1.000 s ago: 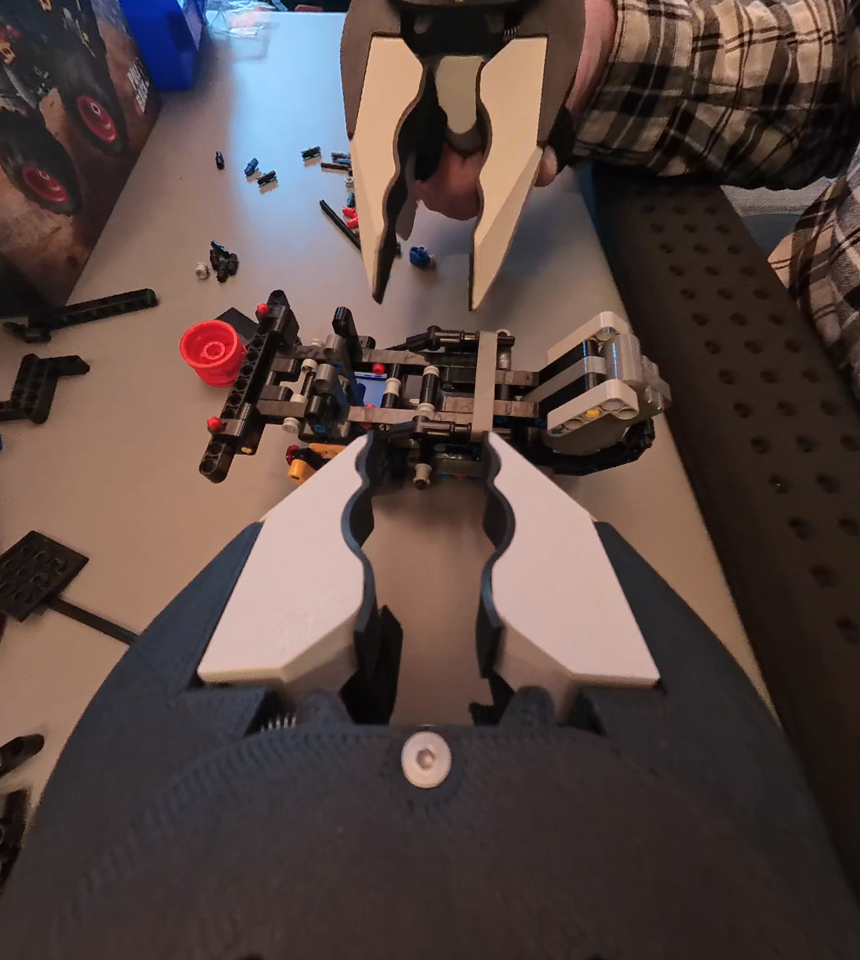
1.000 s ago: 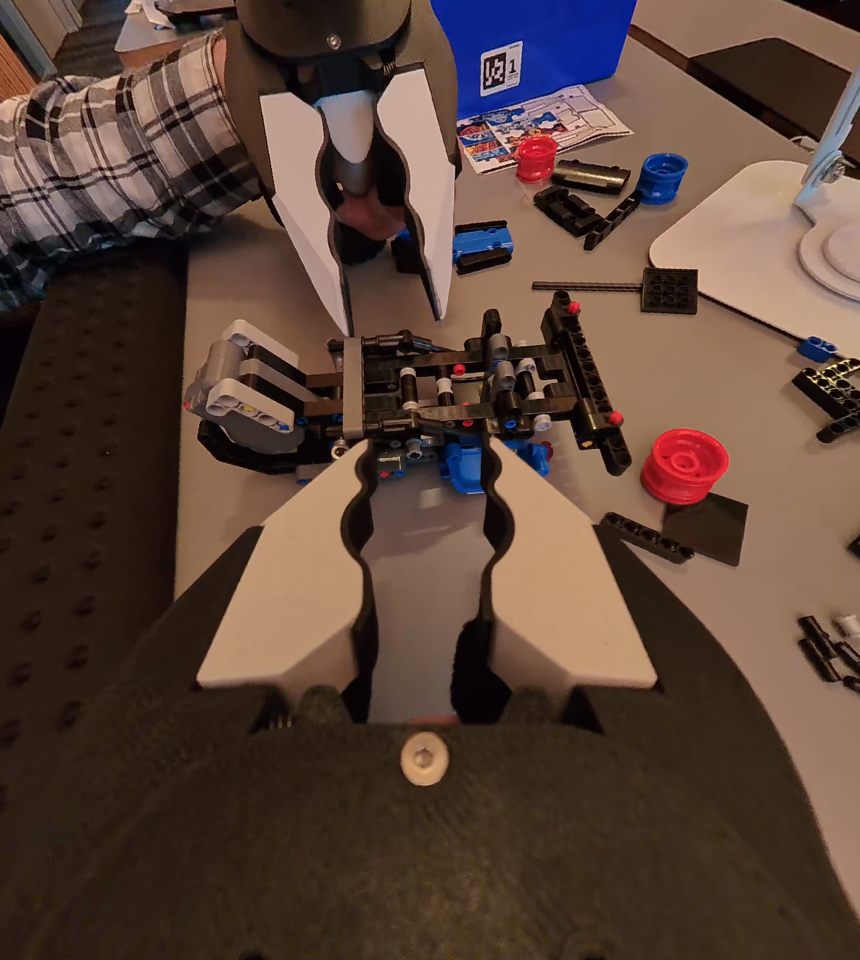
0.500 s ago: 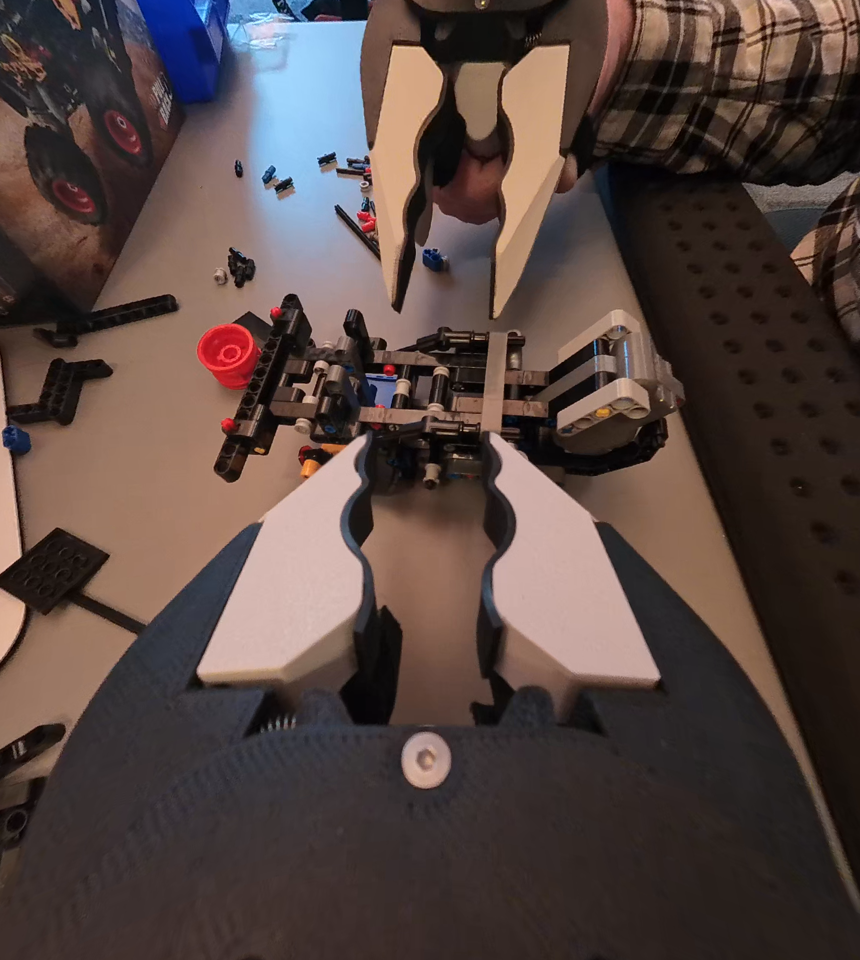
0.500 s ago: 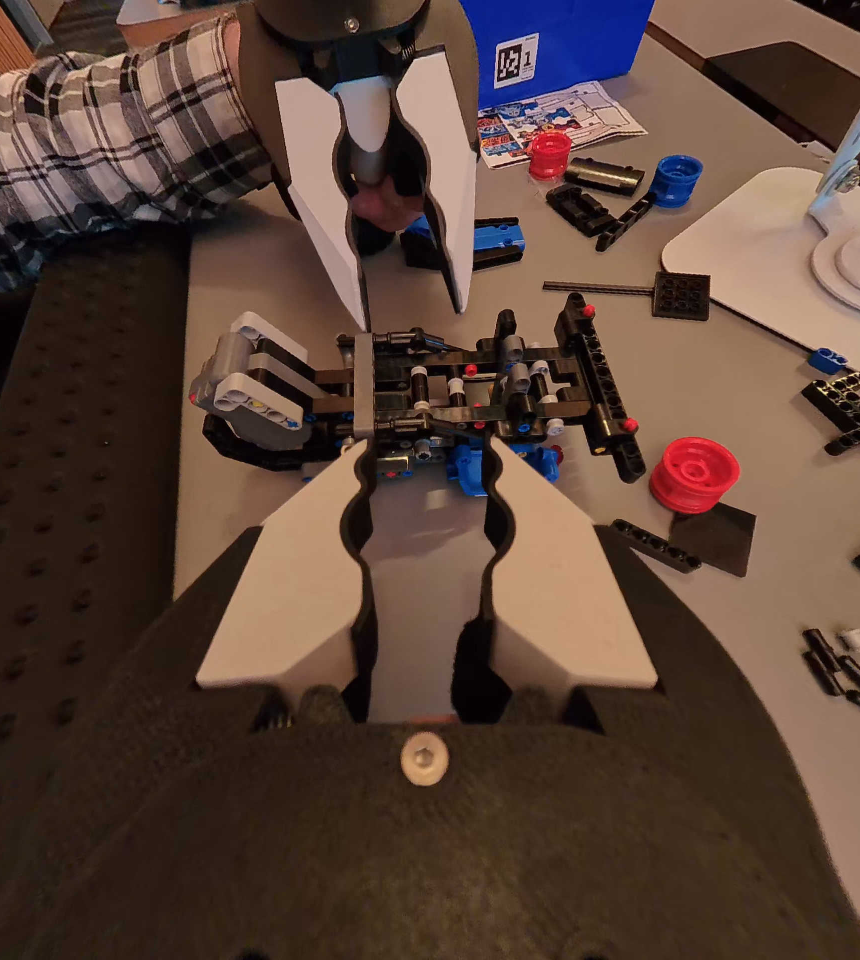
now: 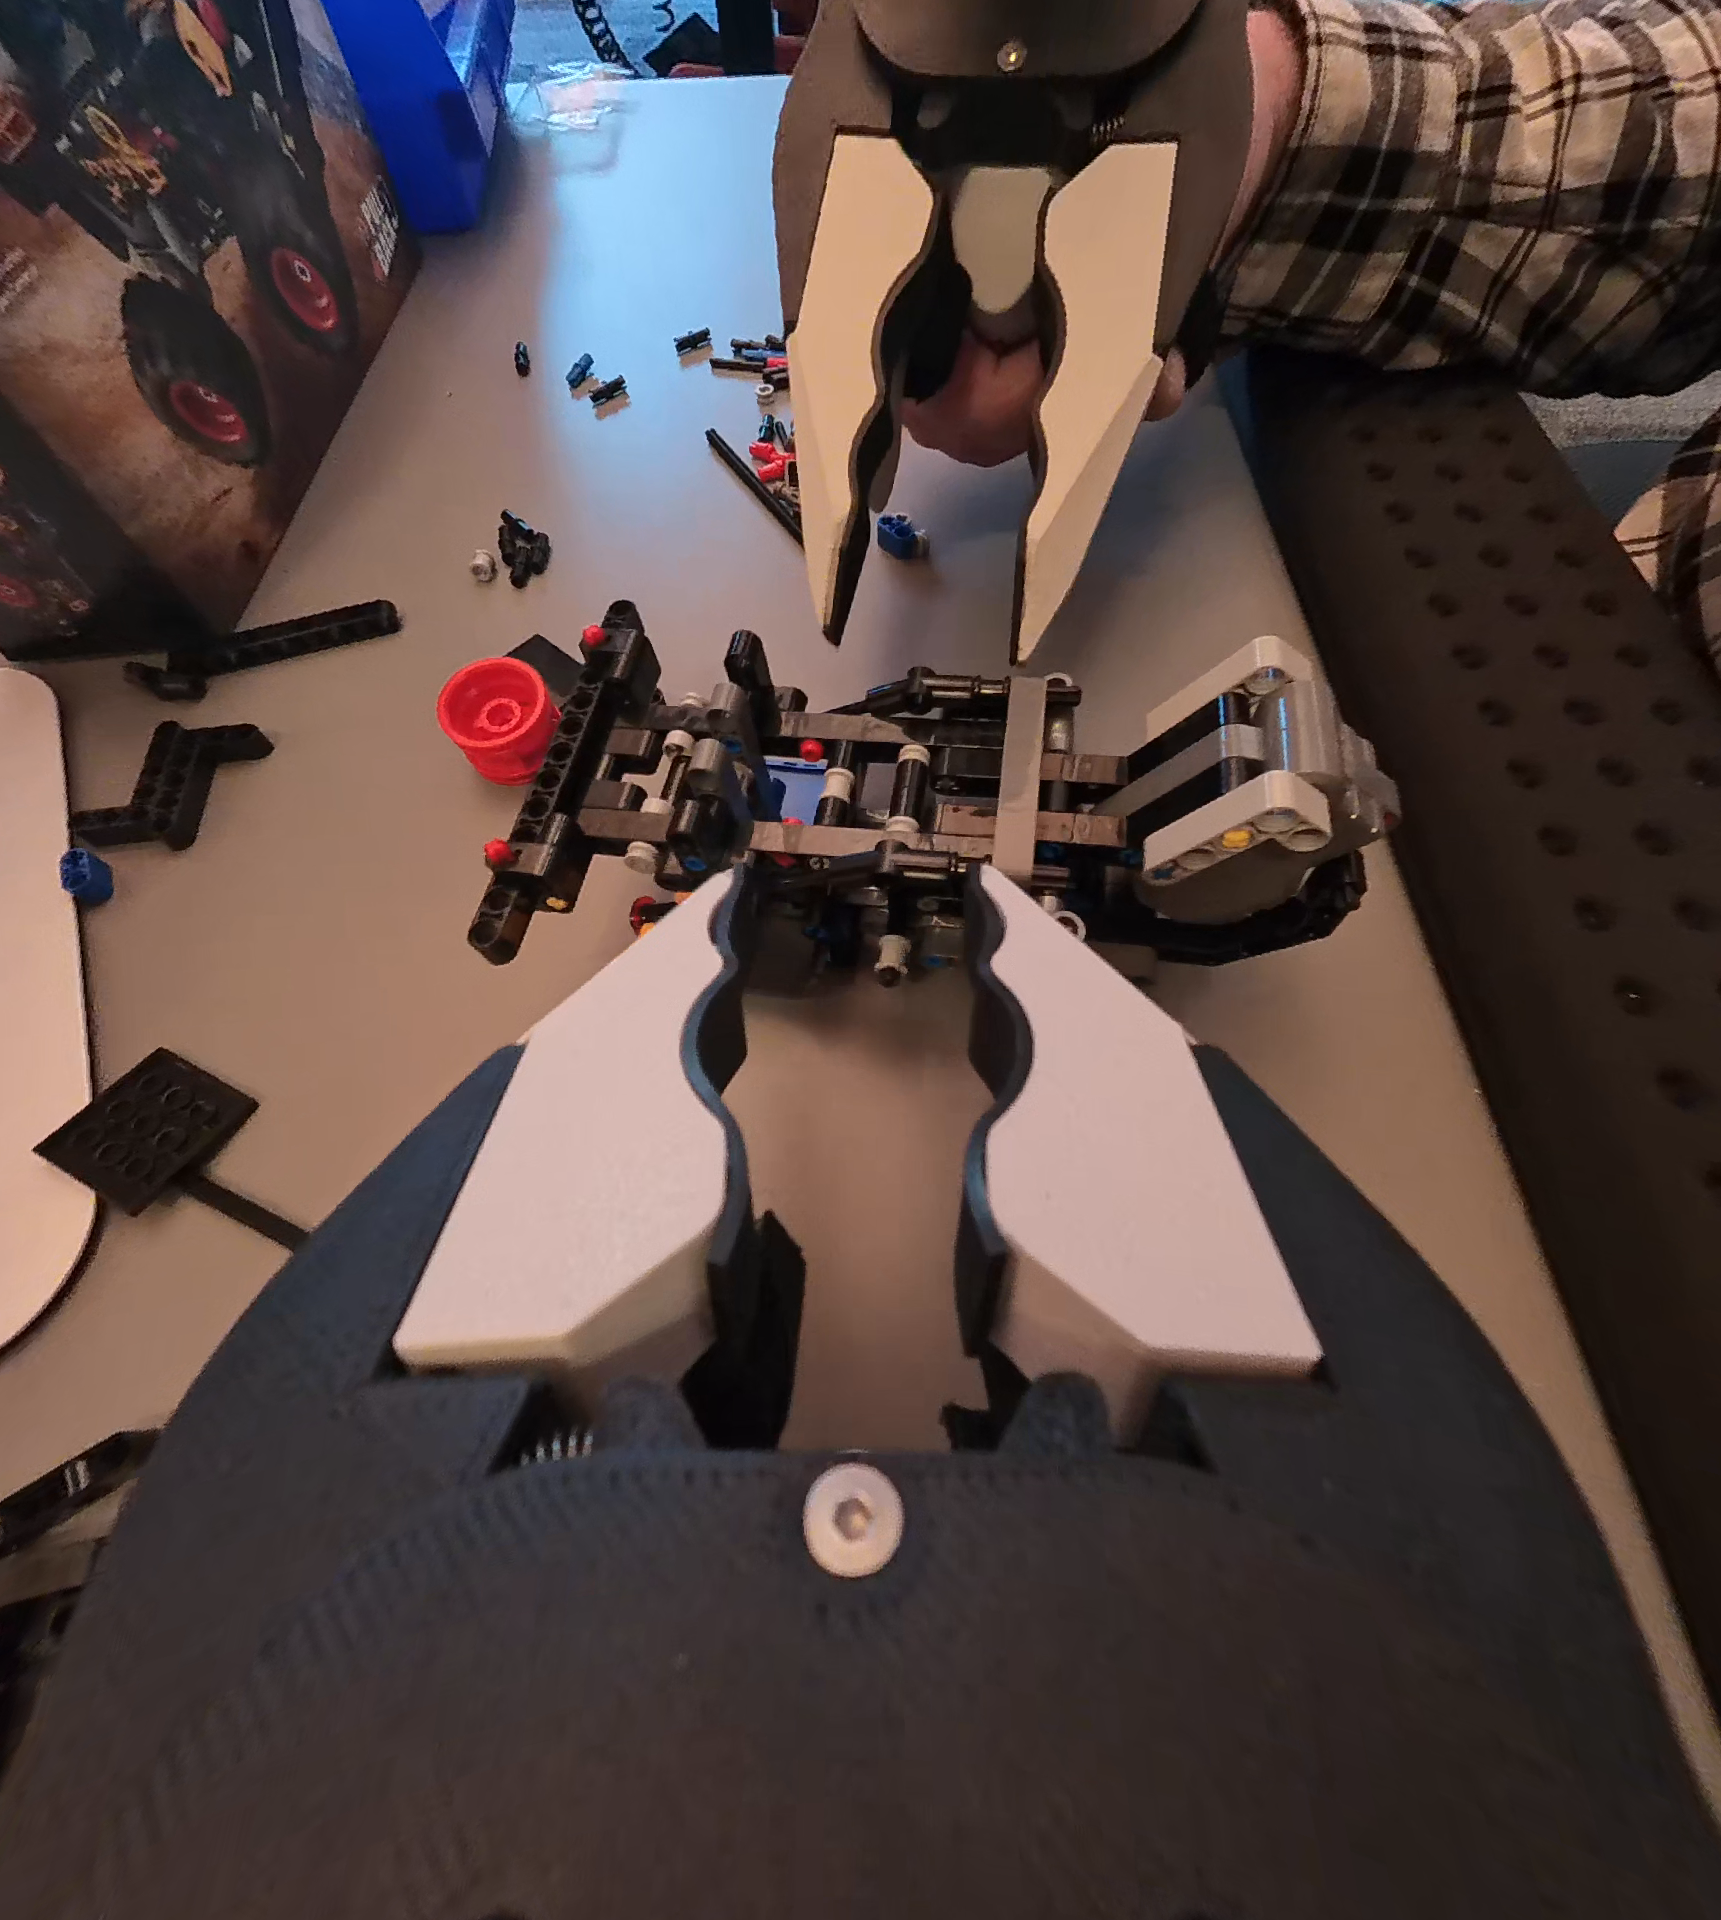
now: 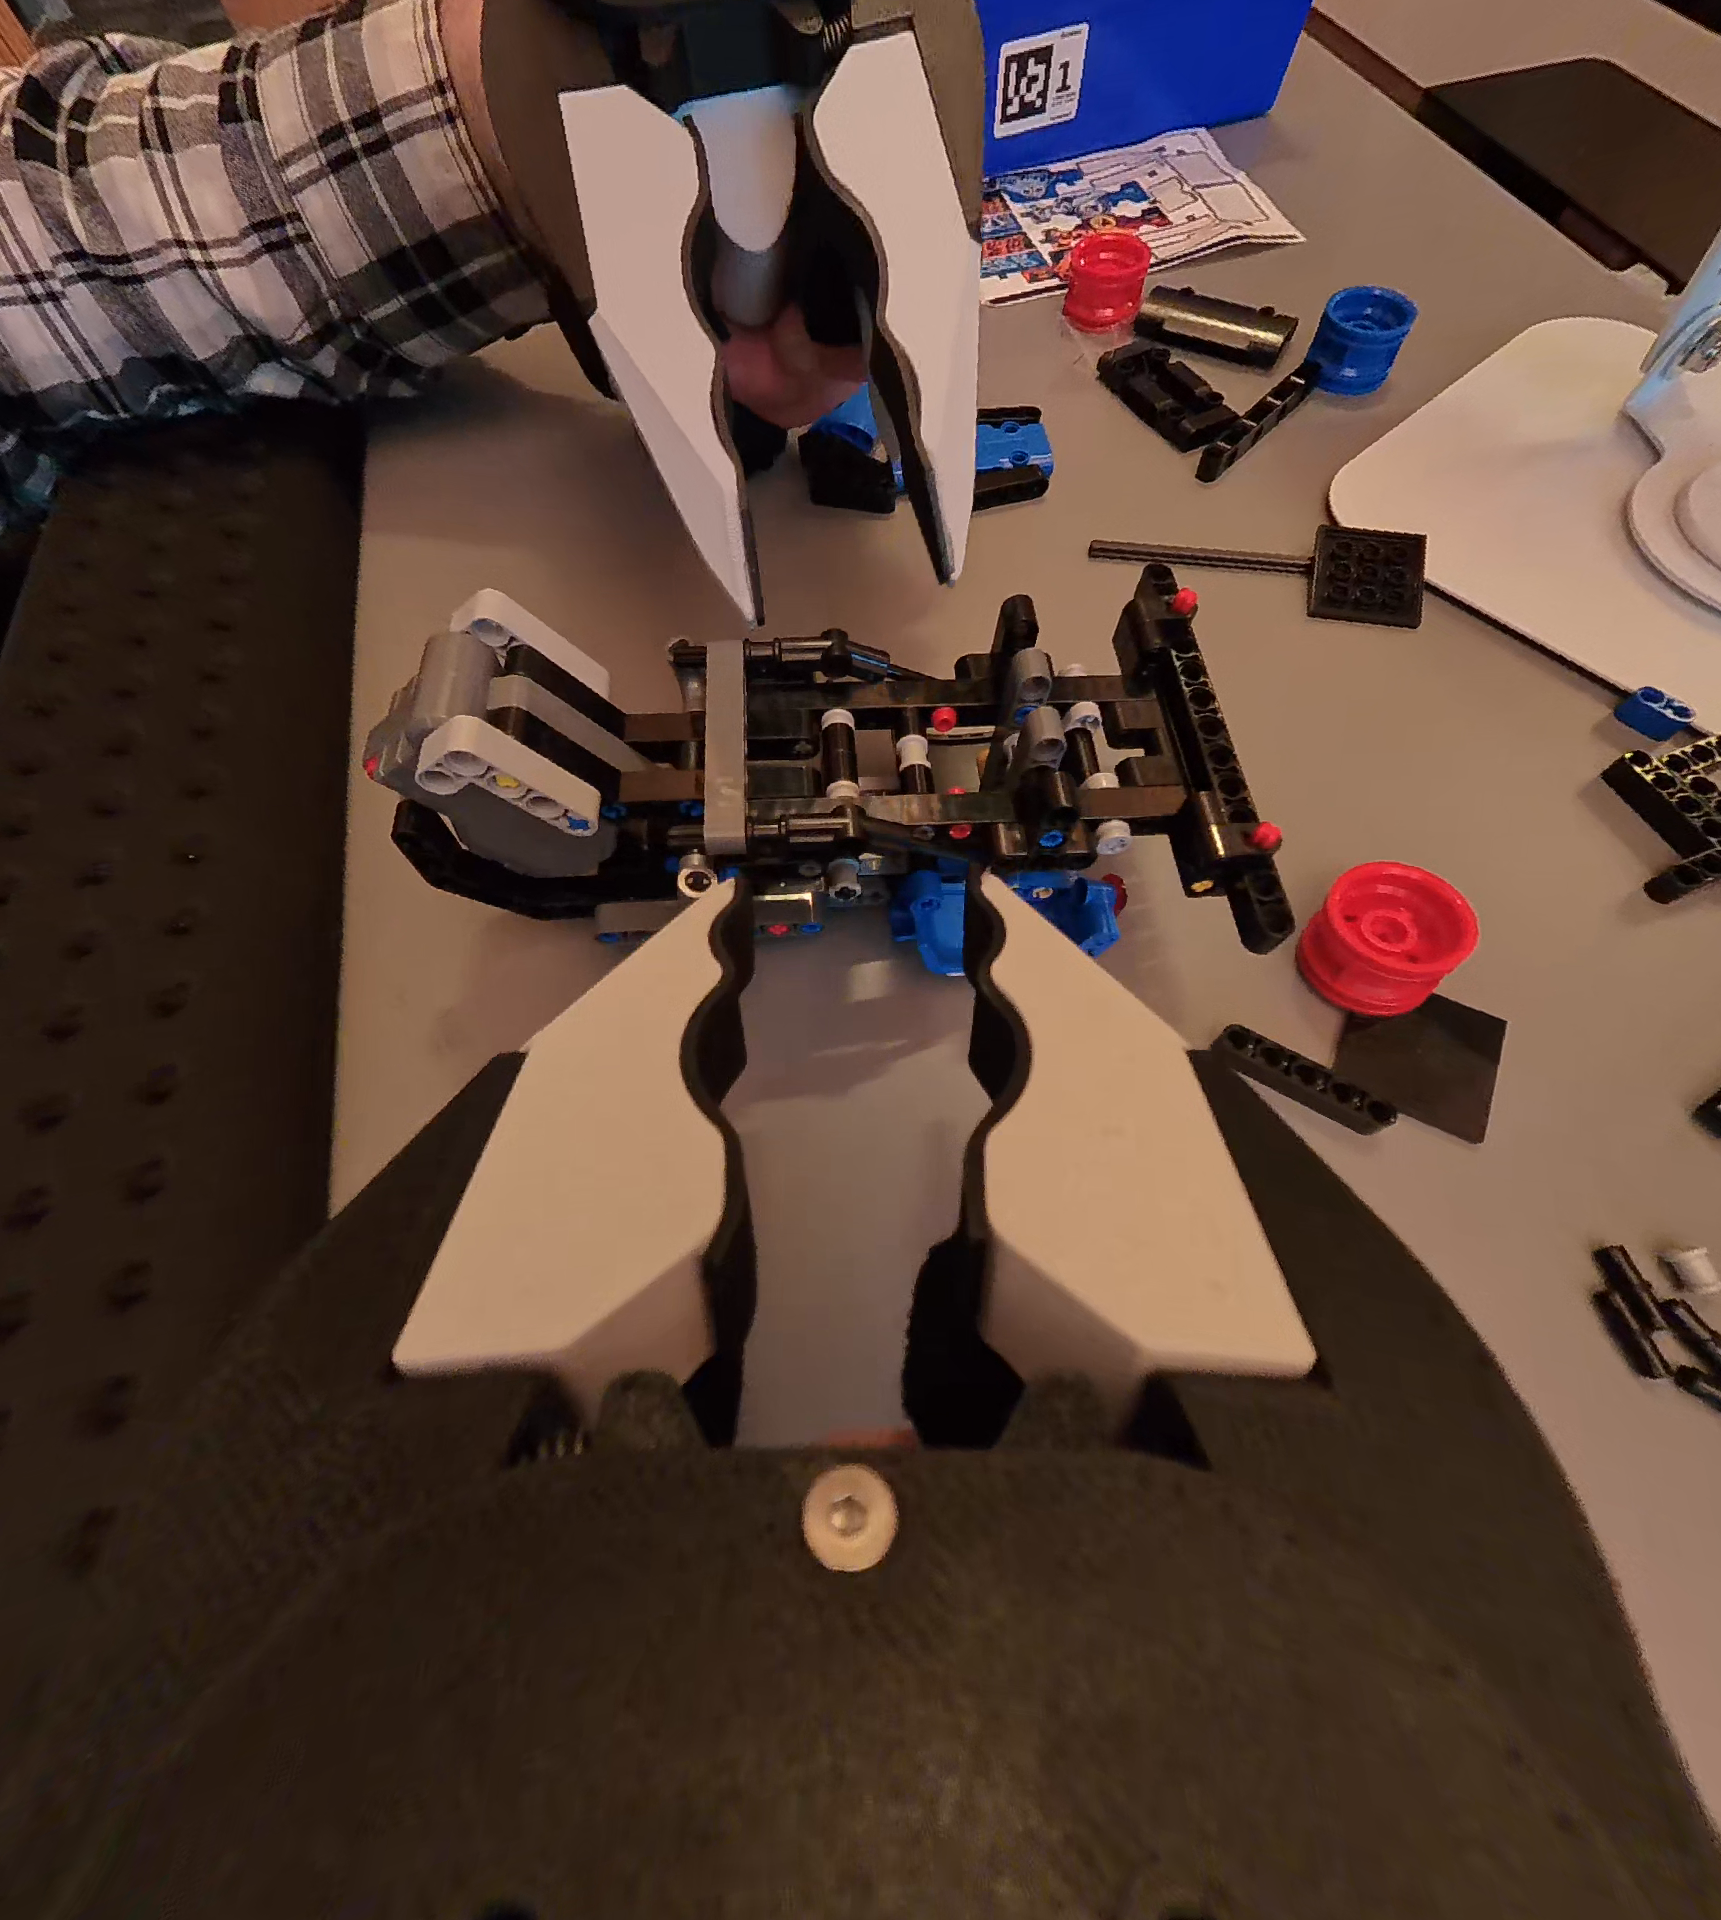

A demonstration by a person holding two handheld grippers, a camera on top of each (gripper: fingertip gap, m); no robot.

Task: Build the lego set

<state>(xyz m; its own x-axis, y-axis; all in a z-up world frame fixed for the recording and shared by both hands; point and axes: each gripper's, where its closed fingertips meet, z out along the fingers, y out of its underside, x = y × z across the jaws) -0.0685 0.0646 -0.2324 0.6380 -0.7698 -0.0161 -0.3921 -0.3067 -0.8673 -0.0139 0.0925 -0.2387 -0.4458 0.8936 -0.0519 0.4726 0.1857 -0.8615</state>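
Our lego chassis (image 5: 897, 800) lies on the tabletop (image 5: 336, 966) between both tongs, long axis crosswise to them; left tongs (image 5: 851, 883) and right tongs (image 6: 851, 894) are spread, empty, tips at opposite long flanks, about equally near.

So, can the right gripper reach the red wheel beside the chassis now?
Probably yes. The right gripper is open and empty, and the red wheel lies uncovered on the table just off the chassis end.
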